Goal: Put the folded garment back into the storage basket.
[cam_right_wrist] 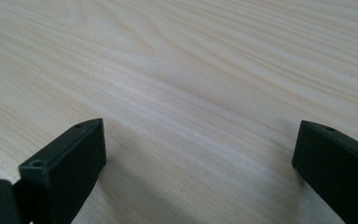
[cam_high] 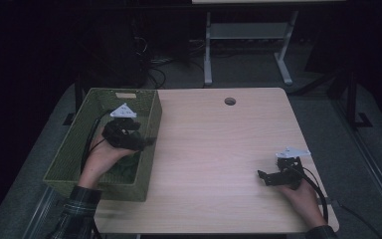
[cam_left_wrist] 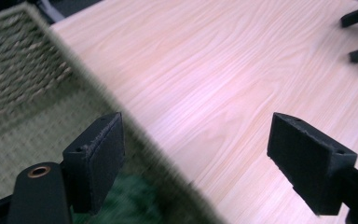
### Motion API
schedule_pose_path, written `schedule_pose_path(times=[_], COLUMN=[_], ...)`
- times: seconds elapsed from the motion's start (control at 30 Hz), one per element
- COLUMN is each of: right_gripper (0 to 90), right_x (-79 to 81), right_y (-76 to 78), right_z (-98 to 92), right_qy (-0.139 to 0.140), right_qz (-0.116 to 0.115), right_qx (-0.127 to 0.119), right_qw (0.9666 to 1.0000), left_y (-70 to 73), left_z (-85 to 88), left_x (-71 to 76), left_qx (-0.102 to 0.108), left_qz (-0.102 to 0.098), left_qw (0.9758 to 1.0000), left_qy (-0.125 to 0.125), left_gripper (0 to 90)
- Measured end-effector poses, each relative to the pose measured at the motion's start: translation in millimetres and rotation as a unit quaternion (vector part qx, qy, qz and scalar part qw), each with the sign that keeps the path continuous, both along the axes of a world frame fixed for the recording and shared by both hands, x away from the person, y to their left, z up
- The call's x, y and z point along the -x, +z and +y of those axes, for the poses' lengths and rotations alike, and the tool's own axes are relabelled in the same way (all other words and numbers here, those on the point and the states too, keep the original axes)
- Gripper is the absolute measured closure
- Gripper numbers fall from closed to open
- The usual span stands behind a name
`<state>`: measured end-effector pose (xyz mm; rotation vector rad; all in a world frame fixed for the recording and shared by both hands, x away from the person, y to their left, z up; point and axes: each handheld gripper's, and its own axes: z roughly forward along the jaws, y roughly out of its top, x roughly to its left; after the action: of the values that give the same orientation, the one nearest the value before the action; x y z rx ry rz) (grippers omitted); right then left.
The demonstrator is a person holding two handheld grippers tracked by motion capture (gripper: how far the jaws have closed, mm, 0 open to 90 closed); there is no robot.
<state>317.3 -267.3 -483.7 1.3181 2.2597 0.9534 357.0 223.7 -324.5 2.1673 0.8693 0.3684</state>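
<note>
a: dark room behind, with a white-legged desk frame [cam_high: 248, 45] and loose cables on grey floor. up front, a pale wood table [cam_high: 219, 149] with fine straight grain, rounded corners and a round hole [cam_high: 230, 101] near its far edge.

b: and the basket?

a: basket [cam_high: 69, 154] is woven, olive green, rectangular with straight walls, sitting on the table's left edge. its weave reads coarse and ribbed in the left gripper view [cam_left_wrist: 23, 70], with the rim running as a blurred diagonal.

b: what's inside it?

a: a green thing [cam_high: 129, 162] lies on the basket floor by the near right wall. it's dark green and soft-looking, a fuzzy blur at the bottom of the left gripper view [cam_left_wrist: 130, 200]. its exact shape i can't tell.

b: left gripper?

a: left gripper [cam_high: 146, 142] hangs over the basket, above the green thing, tips pointing toward the basket's right wall. its jaws are spread wide with nothing between them; the pads [cam_left_wrist: 100, 158] are flat black blocks with rough faces. left hand [cam_high: 102, 157] wraps the body from below, plaid sleeve [cam_high: 77, 206] at the wrist, grey plate [cam_high: 124, 111] on top.

b: right one?

a: right gripper [cam_high: 261, 177] rests low on the table's near right part, well apart from the basket, pointing left. jaws spread, bare wood between them [cam_right_wrist: 196, 154]. right hand [cam_high: 301, 196] grips it from behind, with the cable [cam_high: 318, 186] looping past the wrist.
</note>
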Motion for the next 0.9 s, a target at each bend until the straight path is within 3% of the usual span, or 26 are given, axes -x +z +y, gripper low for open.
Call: schedule_pose_path(times=[0.47,0.9], right_gripper=[2.4,2.4], right_x=[0.0,-0.1], right_y=[0.0,0.0], right_z=[0.0,-0.1], right_qy=[0.0,0.001], right_qz=[0.0,-0.001], right_qx=[0.0,0.001], right_qw=[1.0,1.0], left_y=[-3.7,-35.1], left_z=[-59.2,-108.0], left_x=[11.0,23.7], left_qx=[0.019,0.004], left_qz=[-0.004,-0.006], left_qw=[0.9995,0.9988], left_qy=[-0.024,-0.049], left_gripper=[18.3,18.3])
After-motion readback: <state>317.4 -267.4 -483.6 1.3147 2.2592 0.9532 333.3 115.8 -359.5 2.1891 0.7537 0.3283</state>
